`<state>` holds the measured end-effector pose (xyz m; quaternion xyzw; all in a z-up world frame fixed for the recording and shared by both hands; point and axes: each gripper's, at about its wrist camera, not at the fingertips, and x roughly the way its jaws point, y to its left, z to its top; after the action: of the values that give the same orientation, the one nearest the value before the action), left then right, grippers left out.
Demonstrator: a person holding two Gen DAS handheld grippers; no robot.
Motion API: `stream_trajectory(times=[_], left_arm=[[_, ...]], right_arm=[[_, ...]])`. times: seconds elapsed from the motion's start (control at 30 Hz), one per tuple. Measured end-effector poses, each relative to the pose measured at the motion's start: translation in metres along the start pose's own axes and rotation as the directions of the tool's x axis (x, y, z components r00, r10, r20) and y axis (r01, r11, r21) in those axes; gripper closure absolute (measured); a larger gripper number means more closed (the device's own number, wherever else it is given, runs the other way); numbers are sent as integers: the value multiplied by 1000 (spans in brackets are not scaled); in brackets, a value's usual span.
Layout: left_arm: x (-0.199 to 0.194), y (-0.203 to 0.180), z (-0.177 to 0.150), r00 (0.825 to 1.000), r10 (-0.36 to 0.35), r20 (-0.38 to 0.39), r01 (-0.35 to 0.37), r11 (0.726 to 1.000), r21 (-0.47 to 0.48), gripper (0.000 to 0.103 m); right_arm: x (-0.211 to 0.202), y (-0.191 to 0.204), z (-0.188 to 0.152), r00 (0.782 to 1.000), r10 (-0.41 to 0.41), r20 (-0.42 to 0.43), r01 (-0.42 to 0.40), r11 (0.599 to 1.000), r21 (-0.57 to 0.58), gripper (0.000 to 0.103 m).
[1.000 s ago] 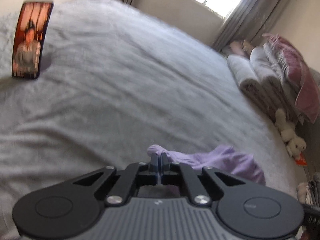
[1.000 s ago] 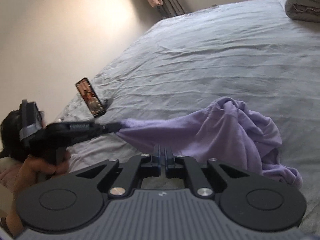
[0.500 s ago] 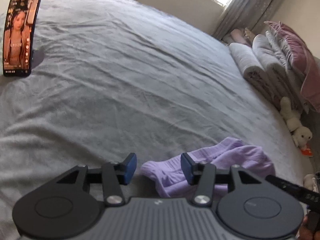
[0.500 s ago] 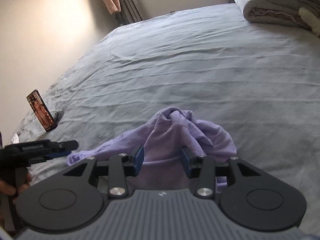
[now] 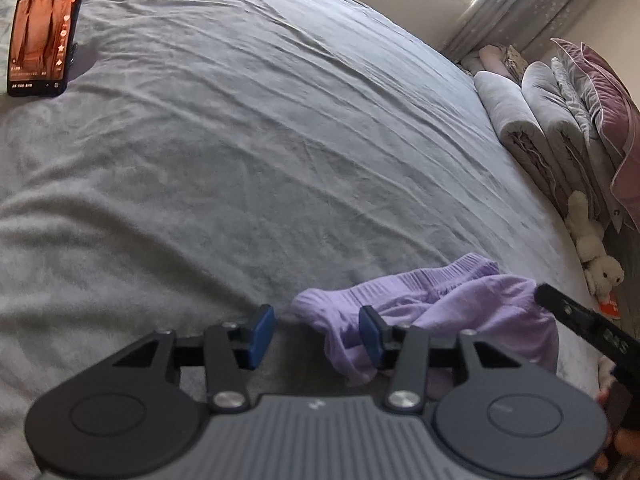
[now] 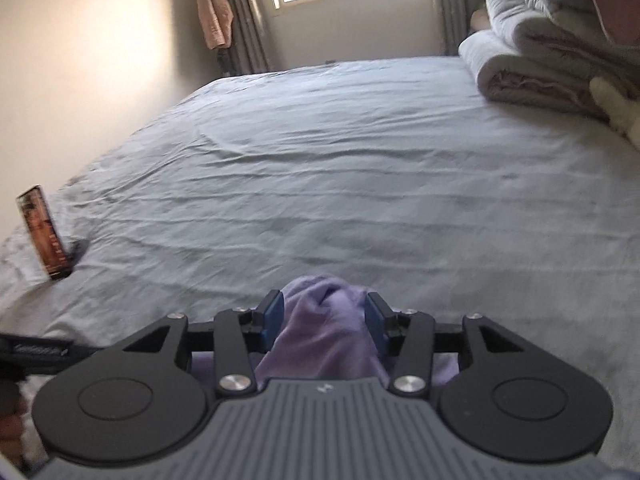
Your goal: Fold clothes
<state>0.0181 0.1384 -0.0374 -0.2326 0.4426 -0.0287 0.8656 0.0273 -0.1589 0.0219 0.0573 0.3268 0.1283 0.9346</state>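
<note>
Lilac garment (image 5: 460, 300); grey bedsheet (image 5: 280, 140); black tongs (image 5: 316, 334), blue pads (image 5: 262, 334).

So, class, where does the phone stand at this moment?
The phone stands propped upright on the grey bed, at the far left in both wrist views, well away from the purple garment.

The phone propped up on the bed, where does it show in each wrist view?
Left wrist view: the phone stands at the top left corner, screen facing the camera.
Right wrist view: it stands at the left edge, halfway down, seen edge-on.
Shared landmark: the purple garment, bottom centre in both.
</note>
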Motion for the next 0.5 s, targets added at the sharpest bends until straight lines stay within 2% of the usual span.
stream_trajectory(times=[0.13, 0.17, 0.2, 0.27, 0.3, 0.4, 0.5], left_arm=[[-1, -3, -3, 1000, -12, -6, 12, 1000, 16, 65], [-1, -5, -4, 1000, -15, -10, 15, 1000, 25, 70], [-1, -6, -6, 1000, -16, -14, 17, 999, 37, 80], [-1, -8, -8, 1000, -21, -20, 23, 998, 59, 94], [-2, -8, -8, 999, -27, -20, 28, 997, 66, 97], [-7, -9, -8, 999, -39, -5, 39, 995, 90, 98], [-17, -10, -7, 999, -45, 22, 42, 992, 116, 98]], right_arm=[[18, -6, 1, 1000, -9, 1, 9, 1000, 27, 54], [23, -7, 0, 1000, -7, -14, 8, 999, 42, 54], [29, -8, -2, 999, -2, -35, 4, 999, 53, 54], [36, -6, -6, 997, 3, -75, 1, 999, 45, 77], [35, -3, -7, 997, -8, -78, 11, 999, 32, 80], [24, 3, -8, 998, -17, -65, 17, 1000, 3, 83], [-1, 6, -7, 999, 12, -35, -12, 1000, -18, 84]])
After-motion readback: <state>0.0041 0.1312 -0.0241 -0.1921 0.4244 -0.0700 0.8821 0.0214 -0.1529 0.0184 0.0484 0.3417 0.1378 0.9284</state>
